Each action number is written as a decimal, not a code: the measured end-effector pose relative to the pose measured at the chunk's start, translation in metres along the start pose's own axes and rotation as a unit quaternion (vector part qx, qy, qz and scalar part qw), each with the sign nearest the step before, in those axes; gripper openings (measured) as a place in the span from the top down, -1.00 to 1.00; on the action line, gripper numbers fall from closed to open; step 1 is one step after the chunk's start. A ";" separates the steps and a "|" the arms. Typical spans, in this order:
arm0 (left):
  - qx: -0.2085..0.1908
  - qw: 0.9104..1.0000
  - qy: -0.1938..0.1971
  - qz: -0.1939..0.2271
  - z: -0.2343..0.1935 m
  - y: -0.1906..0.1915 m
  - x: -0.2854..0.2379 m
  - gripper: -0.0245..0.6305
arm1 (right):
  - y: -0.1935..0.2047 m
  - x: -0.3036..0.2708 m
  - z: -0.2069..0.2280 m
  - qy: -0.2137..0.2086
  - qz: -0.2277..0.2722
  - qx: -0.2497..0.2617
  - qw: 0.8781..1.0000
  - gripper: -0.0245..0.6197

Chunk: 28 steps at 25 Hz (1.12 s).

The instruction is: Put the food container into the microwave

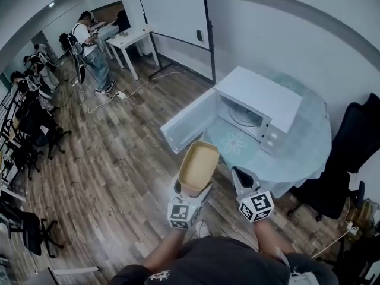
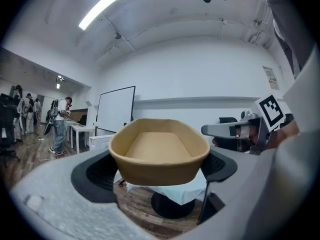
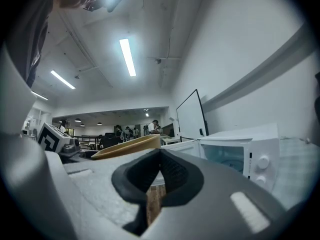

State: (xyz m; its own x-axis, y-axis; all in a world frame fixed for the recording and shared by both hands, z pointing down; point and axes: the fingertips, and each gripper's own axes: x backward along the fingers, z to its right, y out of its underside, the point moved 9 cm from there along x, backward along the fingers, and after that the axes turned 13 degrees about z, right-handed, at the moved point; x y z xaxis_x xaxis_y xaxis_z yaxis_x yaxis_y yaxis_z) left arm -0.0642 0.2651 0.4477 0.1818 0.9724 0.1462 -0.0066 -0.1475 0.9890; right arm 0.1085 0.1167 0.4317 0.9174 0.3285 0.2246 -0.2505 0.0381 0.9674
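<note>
The tan, oval, empty food container [image 1: 199, 166] is held in the air, clamped between the jaws of the left gripper [image 2: 159, 169], near the open door [image 1: 189, 121] of the white box microwave [image 1: 264, 100]; the right gripper [image 3: 159, 175], its jaws pressed together on nothing, hovers just beside; the microwave stands on a round, pale-clothed table [image 1: 312, 144], cavity bare. Judgement: pick-up and door-opening are done; insertion, set-down and release remain.
</note>
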 end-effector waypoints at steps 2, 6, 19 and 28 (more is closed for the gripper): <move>0.004 1.000 0.006 -0.002 -0.012 0.004 -0.009 -0.64 | 0.005 -0.011 0.002 0.013 -0.004 -0.002 1.000 0.92; 0.019 1.000 0.022 -0.008 -0.035 0.016 -0.025 -0.64 | 0.014 -0.028 0.005 0.039 -0.012 -0.007 0.999 0.92; 0.021 0.997 0.072 -0.011 -0.061 0.034 -0.073 -0.64 | 0.023 -0.062 0.017 0.076 -0.023 0.002 0.997 0.92; 0.019 0.996 0.084 -0.033 -0.054 0.058 -0.131 -0.64 | 0.039 -0.083 0.071 0.088 -0.029 -0.011 0.996 0.92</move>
State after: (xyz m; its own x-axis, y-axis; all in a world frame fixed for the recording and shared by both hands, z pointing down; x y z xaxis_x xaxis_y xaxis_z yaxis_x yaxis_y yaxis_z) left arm -0.1414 0.1385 0.4872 0.0140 0.9963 0.0847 0.0370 -0.0851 0.9957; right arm 0.0448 0.0236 0.4595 0.8629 0.4848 0.1426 -0.2070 0.0817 0.9749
